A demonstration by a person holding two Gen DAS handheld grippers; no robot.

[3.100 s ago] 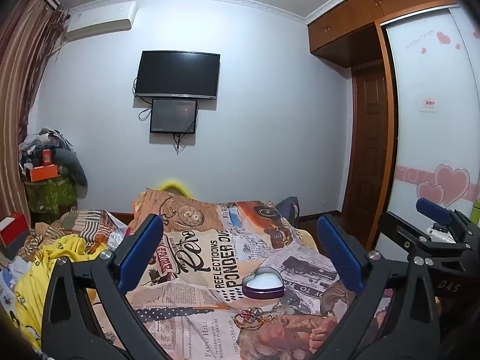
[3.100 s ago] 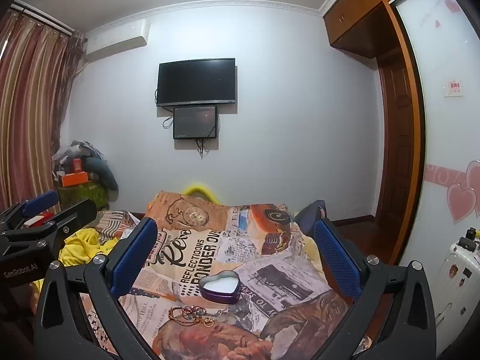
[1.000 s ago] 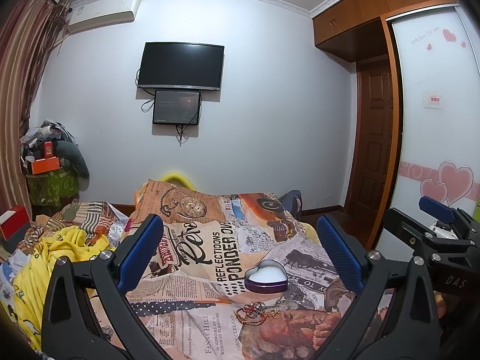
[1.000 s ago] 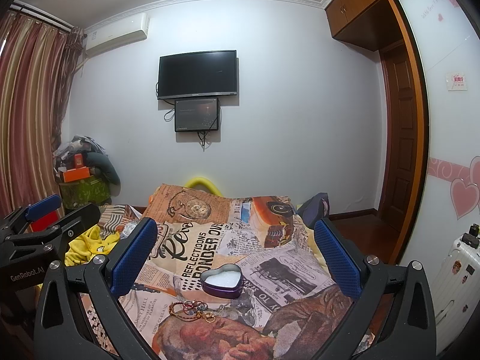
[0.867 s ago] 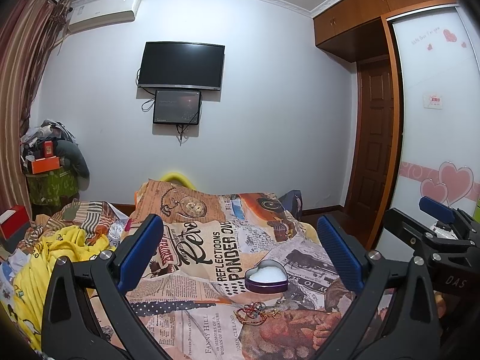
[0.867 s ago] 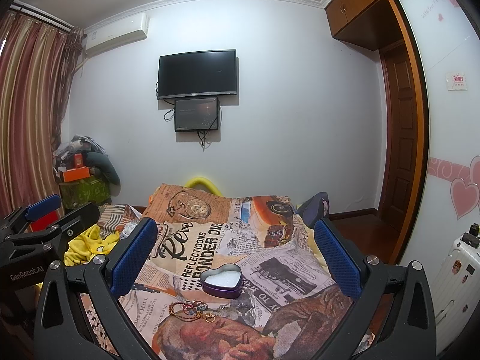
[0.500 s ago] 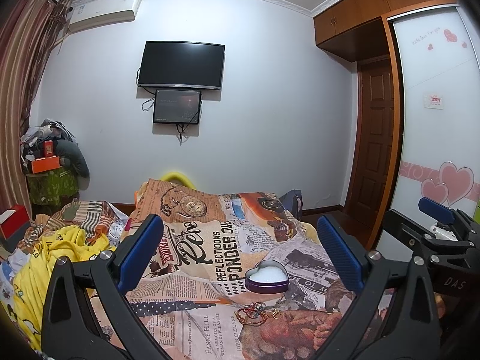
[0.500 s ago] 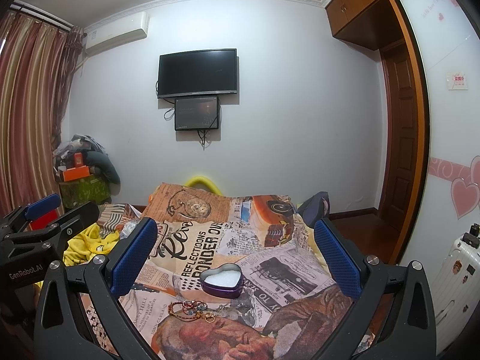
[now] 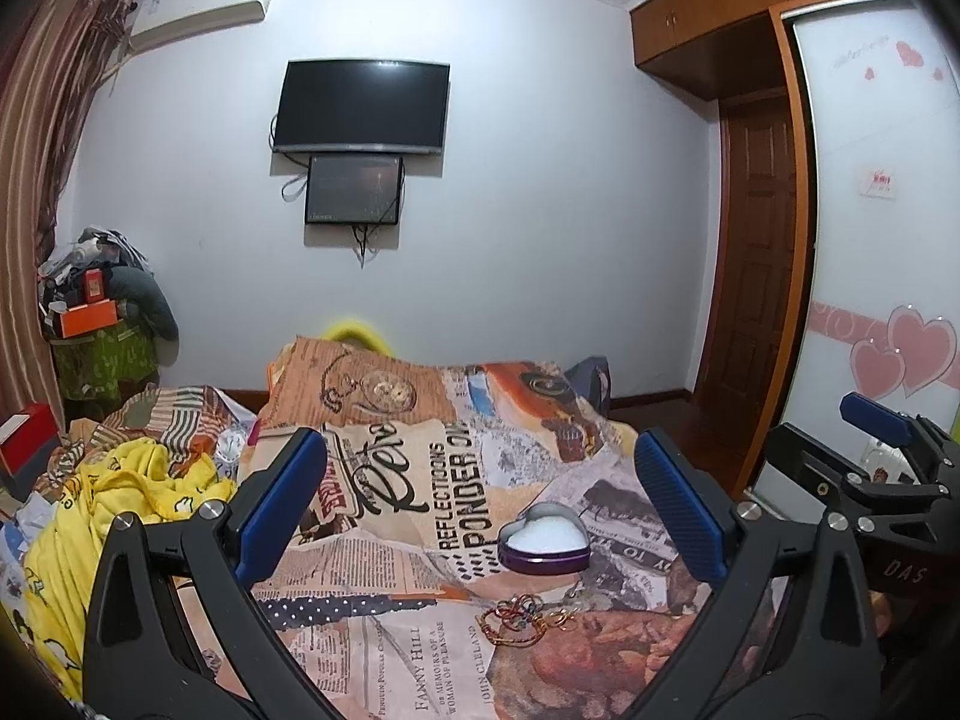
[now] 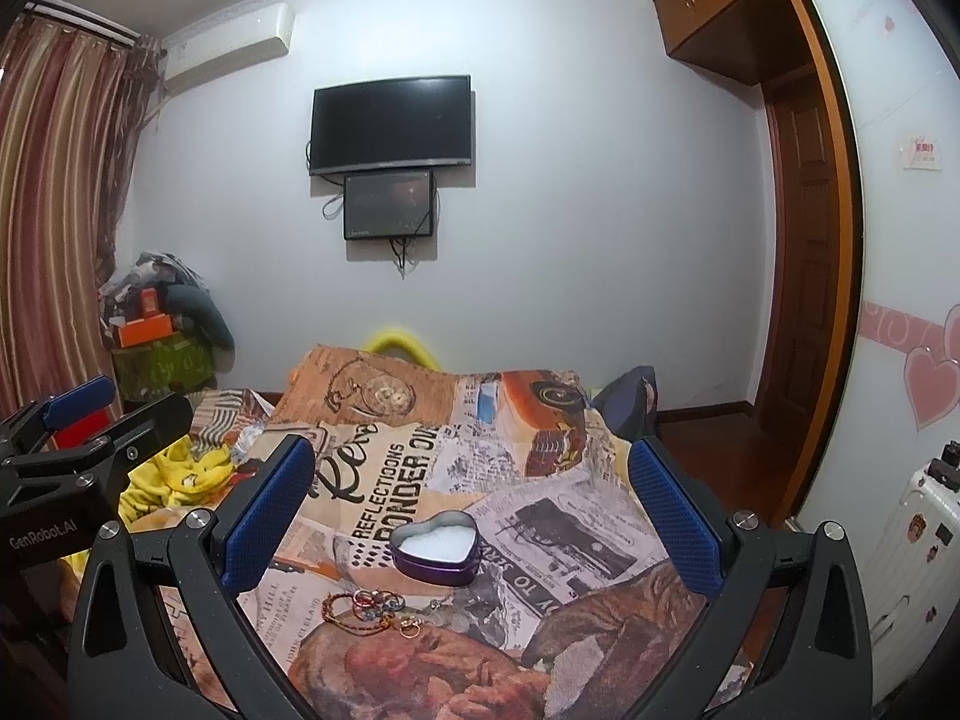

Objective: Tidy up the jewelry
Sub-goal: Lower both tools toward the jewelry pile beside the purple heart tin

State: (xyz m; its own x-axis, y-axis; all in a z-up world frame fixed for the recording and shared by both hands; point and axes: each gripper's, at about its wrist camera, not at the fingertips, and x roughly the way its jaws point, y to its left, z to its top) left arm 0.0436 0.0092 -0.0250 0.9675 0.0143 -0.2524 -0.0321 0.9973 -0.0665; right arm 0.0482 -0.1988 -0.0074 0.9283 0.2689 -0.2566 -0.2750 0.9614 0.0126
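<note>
Right wrist: heart-shaped purple tin (image 10: 438,550)

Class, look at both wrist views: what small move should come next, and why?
Probably lower the right gripper toward the jewelry. Both grippers are open and empty above the bed, the left gripper included. The pieces lie loose in front of the open heart-shaped tin, which holds none.

One heart tin (image 10: 437,547), two screens (image 10: 390,123).
</note>
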